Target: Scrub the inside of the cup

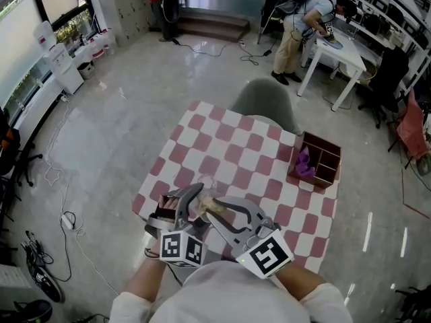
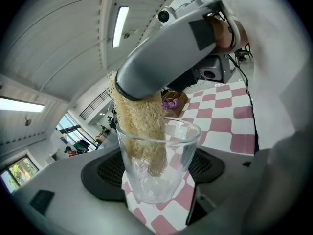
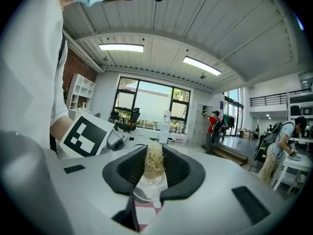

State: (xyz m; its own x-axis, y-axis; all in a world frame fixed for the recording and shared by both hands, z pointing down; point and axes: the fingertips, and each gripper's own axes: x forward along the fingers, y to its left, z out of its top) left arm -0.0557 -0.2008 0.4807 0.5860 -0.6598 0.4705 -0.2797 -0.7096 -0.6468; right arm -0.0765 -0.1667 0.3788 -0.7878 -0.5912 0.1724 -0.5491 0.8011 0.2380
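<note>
A clear glass cup [image 2: 159, 173] is held upright between the dark pads of my left gripper [image 2: 156, 177], which is shut on it. A tan loofah scrubber [image 2: 142, 124] reaches down into the cup, almost to its bottom. My right gripper [image 3: 154, 173] is shut on the loofah [image 3: 154, 161], with the cup's rim [image 3: 146, 192] just below its jaws. In the head view both grippers meet over the table's near edge, left gripper [image 1: 190, 204] against right gripper [image 1: 214, 206], with the cup [image 1: 204, 188] between them.
The pink-and-white checkered table [image 1: 236, 150] carries a wooden divided box [image 1: 322, 161] with a purple cloth [image 1: 303, 161] at its right edge. A grey chair [image 1: 264, 103] stands at the far side. A person [image 1: 302, 29] bends over a white desk far behind.
</note>
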